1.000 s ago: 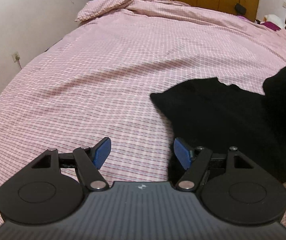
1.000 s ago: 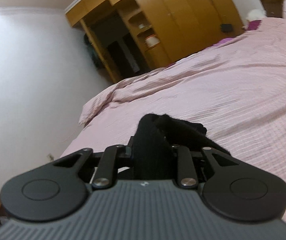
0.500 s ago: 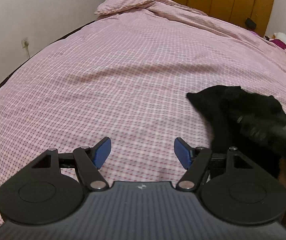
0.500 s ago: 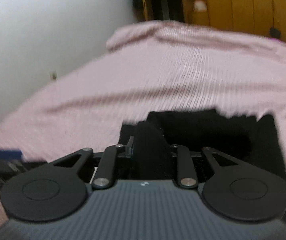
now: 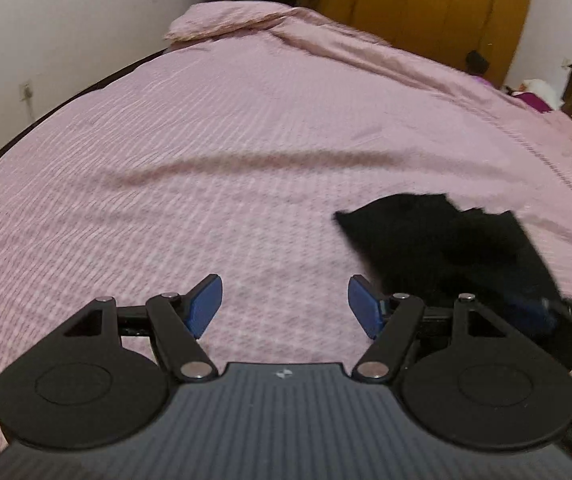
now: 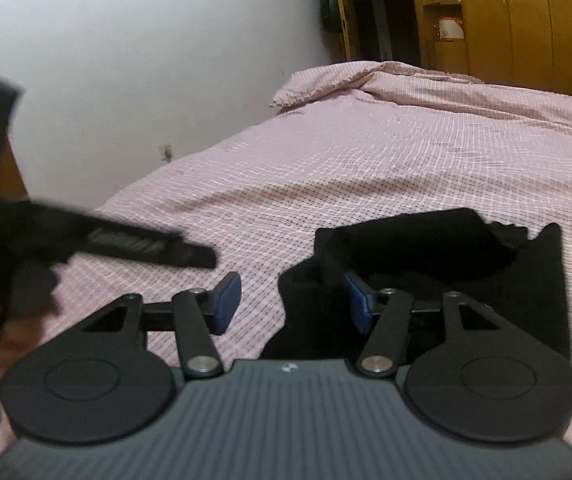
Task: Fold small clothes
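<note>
R gripper: jaws just spread, black garment loose between. L gripper: spread, empty, over bedspread.

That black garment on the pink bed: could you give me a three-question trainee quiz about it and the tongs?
1. True or false: the left tongs hold the black garment.
2. What lies under the garment: A wooden floor, B pink checked bedspread, C table?
3. Between which tongs does cloth sit?

Key: 1 false, open over bare bedspread. 2 B. 3 the right tongs, whose jaws have just been opening, with the cloth loose between them.
</note>
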`<state>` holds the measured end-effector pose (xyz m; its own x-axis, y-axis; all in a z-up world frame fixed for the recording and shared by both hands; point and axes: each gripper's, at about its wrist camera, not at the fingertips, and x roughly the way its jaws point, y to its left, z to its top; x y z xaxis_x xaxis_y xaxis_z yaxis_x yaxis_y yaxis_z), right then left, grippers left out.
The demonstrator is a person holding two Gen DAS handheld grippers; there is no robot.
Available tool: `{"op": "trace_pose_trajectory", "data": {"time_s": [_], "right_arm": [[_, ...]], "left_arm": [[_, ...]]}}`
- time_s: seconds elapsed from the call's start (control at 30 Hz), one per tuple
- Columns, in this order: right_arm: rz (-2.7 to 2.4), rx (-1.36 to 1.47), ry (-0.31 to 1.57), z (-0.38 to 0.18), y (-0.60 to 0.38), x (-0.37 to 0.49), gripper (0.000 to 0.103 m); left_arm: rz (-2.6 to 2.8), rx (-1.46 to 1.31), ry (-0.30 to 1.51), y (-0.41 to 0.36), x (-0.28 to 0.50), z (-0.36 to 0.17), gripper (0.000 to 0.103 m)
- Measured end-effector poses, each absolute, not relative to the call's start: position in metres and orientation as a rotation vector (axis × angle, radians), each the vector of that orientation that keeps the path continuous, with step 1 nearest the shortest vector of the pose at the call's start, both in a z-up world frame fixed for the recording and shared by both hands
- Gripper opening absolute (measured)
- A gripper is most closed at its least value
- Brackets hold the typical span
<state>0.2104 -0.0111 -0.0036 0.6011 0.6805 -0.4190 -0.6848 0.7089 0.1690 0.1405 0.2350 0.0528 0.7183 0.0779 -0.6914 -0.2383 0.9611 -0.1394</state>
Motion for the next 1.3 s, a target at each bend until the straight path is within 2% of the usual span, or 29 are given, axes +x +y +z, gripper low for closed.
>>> {"op": "trace_pose_trajectory", "data": {"time_s": [0.37,0.67,0.7,0.77,0.9,1.1,1.3], "right_arm": [[0.575,0.103,0.455,0.002,-0.102,0.221,0.058],[0.372,0.227,0.565,-0.03,-0.145,0.252,0.059],[0.366,0.252,0.574,-0.032,-0.147,0.255,0.059],[0.368,0.282,0.58,-0.037,-0.151,0.261,0.059],[0.394,0.277,0.565,-0.041,-0.148,0.266,0.059],[0.43,0.285,0.564,-0.048,-0.14,0.275,0.058],[0.438,0.282,0.571,-0.045,-0.139,0.269,0.059]], "left_arm": [[-0.05,-0.02,0.726,0.154,0.207,0.075,0.076],[-0.113,0.232,0.838,0.102,0.274,0.021,0.077],[-0.101,0.216,0.824,0.103,0.278,0.016,0.075],[-0.054,0.11,0.798,0.116,0.281,0.014,0.042],[0.052,-0.158,0.772,0.157,0.275,0.011,0.042],[0.181,-0.237,0.746,0.185,0.264,0.004,0.043],[0.073,-0.358,0.758,0.2,0.229,0.017,0.043]]}}
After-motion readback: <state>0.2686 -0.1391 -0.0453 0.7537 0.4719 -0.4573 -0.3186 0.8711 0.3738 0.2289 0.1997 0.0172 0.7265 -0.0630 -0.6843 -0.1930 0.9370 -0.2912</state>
